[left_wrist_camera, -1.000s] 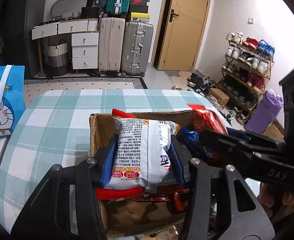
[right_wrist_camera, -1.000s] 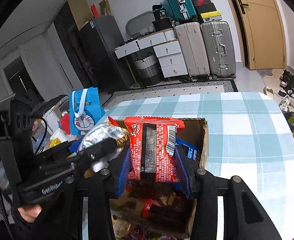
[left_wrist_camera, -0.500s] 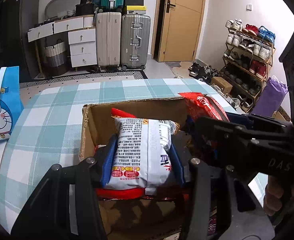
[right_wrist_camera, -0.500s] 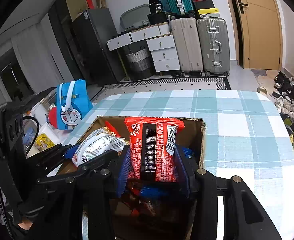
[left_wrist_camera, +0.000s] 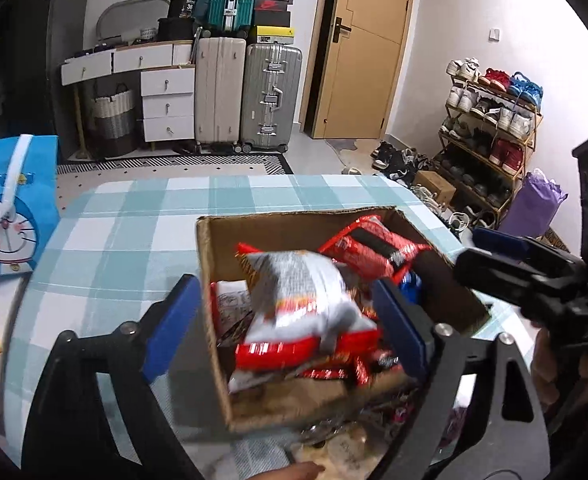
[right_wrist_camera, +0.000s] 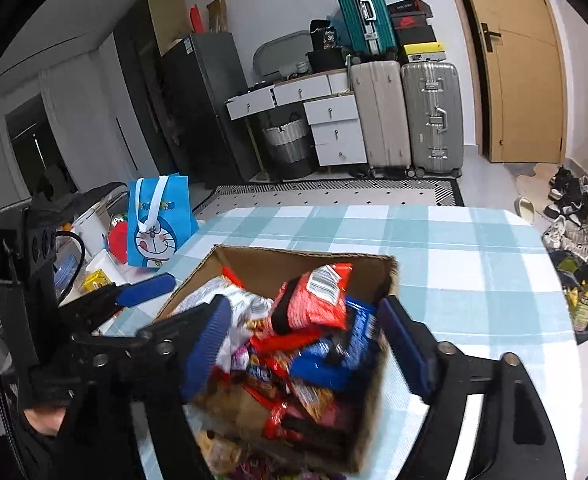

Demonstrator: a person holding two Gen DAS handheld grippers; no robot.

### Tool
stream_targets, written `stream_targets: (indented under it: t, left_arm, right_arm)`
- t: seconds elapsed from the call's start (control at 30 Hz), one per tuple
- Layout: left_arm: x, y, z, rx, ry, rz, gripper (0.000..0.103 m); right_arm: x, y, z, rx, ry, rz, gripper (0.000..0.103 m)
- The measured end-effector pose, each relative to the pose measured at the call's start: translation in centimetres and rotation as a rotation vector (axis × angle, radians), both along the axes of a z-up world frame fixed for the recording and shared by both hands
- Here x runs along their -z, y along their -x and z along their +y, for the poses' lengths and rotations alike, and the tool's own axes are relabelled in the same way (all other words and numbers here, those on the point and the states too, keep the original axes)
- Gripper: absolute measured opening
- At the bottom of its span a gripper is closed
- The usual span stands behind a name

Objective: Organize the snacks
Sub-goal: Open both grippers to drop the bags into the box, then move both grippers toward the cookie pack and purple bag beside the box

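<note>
An open cardboard box [left_wrist_camera: 294, 216] full of snack packets stands on the checked tablecloth. My left gripper [left_wrist_camera: 284, 296] hangs over its near left side with its jaws opening. A white packet [left_wrist_camera: 301, 292], blurred, lies loose on the heap between the blue pads, which do not touch it. My right gripper [right_wrist_camera: 303, 312] is over the box [right_wrist_camera: 294, 256] too, with its jaws opening. A red packet [right_wrist_camera: 313, 300] rests free on the pile between its pads. The right gripper [left_wrist_camera: 513, 264] shows at the box's right side, and the left gripper [right_wrist_camera: 134, 292] at its left.
A blue cartoon bag [left_wrist_camera: 10, 208] stands at the table's left edge beside small items [right_wrist_camera: 94, 280]. Loose snacks [left_wrist_camera: 333, 440] lie before the box, near a person's fingertip [left_wrist_camera: 294, 470]. Checked cloth [right_wrist_camera: 453, 280] stretches beyond and to the right. A shoe rack [left_wrist_camera: 489, 120] stands off the table's right.
Both grippers went from shut to wide open. The white packet and the red packet left their pads and dropped onto the heap in the box. Both hands drew back a little.
</note>
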State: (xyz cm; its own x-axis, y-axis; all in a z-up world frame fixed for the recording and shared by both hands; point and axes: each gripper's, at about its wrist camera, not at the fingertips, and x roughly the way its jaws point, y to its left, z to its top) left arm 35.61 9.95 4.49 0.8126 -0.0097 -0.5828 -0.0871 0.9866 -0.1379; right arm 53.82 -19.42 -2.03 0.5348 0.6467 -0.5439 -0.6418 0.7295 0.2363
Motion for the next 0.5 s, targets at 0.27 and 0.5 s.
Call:
stream_targets:
  t: [0.27, 0.5]
  left_arm:
    - [-0.4, 5.7, 0.5, -0.021, -0.039, 0.009, 0.102]
    - [1.4, 9.9, 0.7, -0.034, -0.052, 0.044, 0.102]
  right_arm:
    - [1.1, 3.2, -3.7, 0.042, 0.017, 0.014, 0.102]
    - [2.9, 6.1, -5.0, 0.047, 0.026, 0.047, 0.102]
